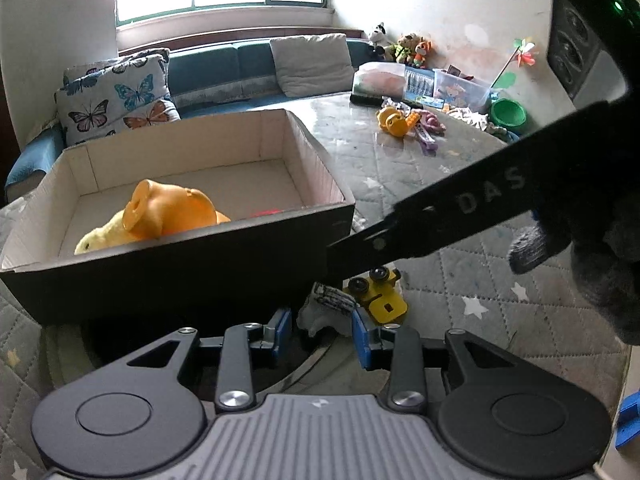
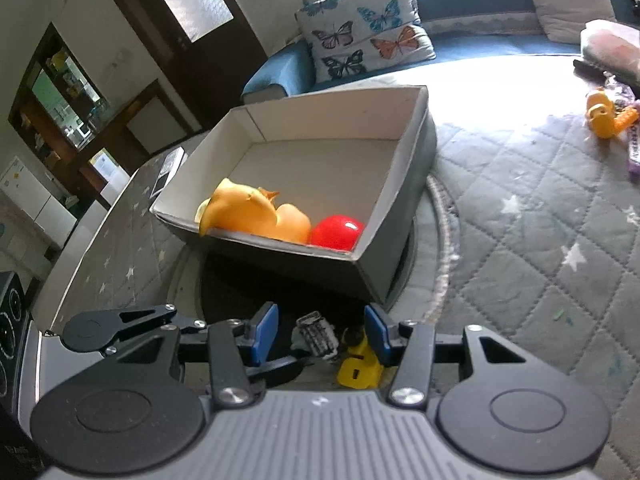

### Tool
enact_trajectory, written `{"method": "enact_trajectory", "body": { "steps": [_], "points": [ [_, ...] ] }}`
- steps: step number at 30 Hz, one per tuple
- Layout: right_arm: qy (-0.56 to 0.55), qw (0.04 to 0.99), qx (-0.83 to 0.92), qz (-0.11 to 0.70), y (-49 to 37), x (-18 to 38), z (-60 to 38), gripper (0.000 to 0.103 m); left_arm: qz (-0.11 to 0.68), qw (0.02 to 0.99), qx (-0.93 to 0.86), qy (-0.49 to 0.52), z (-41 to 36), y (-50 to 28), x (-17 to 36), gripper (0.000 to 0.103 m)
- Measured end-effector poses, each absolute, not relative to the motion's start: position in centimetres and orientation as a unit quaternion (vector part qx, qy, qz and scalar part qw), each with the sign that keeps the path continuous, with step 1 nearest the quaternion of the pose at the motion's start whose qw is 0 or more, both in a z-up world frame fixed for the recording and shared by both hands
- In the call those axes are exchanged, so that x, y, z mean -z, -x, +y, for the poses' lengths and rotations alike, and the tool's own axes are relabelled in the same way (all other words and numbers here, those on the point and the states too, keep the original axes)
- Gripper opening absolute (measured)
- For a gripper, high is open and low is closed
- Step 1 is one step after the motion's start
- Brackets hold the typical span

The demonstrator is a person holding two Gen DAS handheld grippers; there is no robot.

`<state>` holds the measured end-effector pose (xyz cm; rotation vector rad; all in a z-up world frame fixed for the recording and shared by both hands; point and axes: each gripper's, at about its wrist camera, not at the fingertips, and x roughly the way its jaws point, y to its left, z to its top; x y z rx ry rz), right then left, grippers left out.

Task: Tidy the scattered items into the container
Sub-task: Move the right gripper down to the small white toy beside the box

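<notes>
Grippers: left gripper [image 1: 322, 334] and right gripper [image 2: 322, 336] both half-spread, clasping nothing, over yellow toy truck [image 1: 378, 294] beside box [image 1: 168, 256]; inside, orange toy [image 1: 168, 210], red ball [image 2: 337, 232].

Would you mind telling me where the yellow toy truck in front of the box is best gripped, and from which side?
Probably across the yellow truck's blocky body, coming from above. It lies on the mat just in front of the box, wheels at the box end, with a small white toy close on one side, so a side approach looks cramped. Fingers should straddle its flat flanks.
</notes>
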<state>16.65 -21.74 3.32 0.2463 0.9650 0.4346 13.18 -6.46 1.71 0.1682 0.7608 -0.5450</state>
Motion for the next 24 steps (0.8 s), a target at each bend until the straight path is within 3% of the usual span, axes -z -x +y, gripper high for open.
{"method": "enact_trajectory", "body": {
  "steps": [11, 16, 24],
  "points": [
    [-0.071, 0.844, -0.22, 0.484, -17.6, -1.9, -19.0, 0.043, 0.379, 0.885, 0.264, -0.064, -6.2, -13.2, -1.1, 0.036],
    [-0.085, 0.837, -0.21, 0.498, -17.8, -1.4, -19.0, 0.027, 0.385, 0.885, 0.256, -0.056, -5.5, -12.9, -0.7, 0.036],
    [-0.155, 0.816, -0.198, 0.52, -17.6, -1.1, -19.6, 0.019, 0.384, 0.888, 0.249, -0.048, -4.3, -12.0, -0.6, 0.036]
  ]
}}
